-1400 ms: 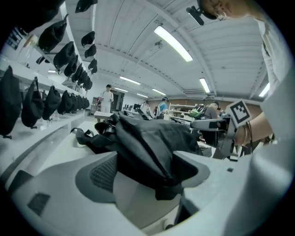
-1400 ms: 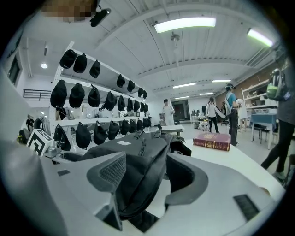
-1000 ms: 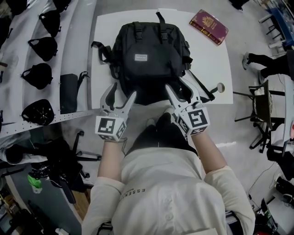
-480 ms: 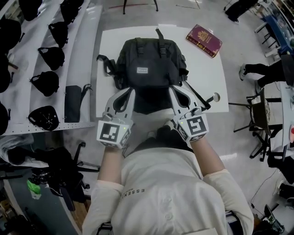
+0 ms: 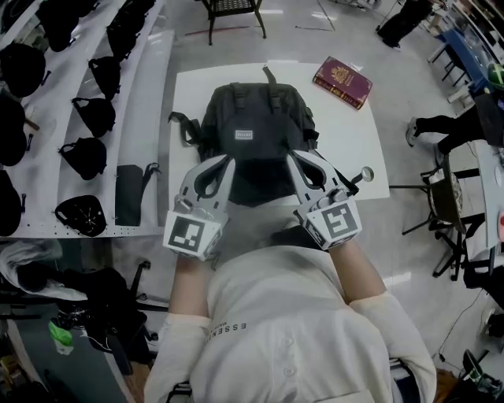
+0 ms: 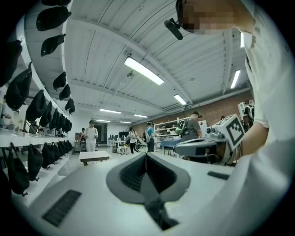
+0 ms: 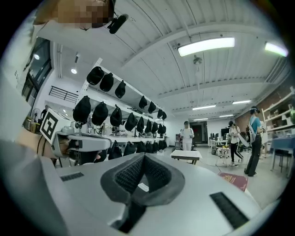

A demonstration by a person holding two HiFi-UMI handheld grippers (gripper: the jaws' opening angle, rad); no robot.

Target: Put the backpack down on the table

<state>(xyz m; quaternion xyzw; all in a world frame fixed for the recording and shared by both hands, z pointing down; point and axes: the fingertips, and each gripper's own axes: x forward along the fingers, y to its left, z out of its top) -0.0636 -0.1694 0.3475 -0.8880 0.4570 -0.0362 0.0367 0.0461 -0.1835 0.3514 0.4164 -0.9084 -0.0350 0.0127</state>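
Note:
The black backpack (image 5: 253, 138) lies flat on the white table (image 5: 354, 149), its grey label facing up and its straps trailing at the left side. My left gripper (image 5: 227, 161) hangs over the pack's near left part and my right gripper (image 5: 290, 157) over its near right part. Both point level and away from me. In the left gripper view the left gripper (image 6: 146, 157) is shut with the pads together and nothing gripped. In the right gripper view the right gripper (image 7: 144, 159) is shut in the same way.
A dark red book (image 5: 342, 81) lies at the table's far right corner. White shelves (image 5: 146, 94) with black caps and bags run along the left. A chair (image 5: 232, 8) stands beyond the table. A person's legs (image 5: 433, 130) and more chairs are at the right. Several people stand far off.
Both grippers went from open at the backpack's near edge to shut. They rose and now hang over the pack, which stays on the table.

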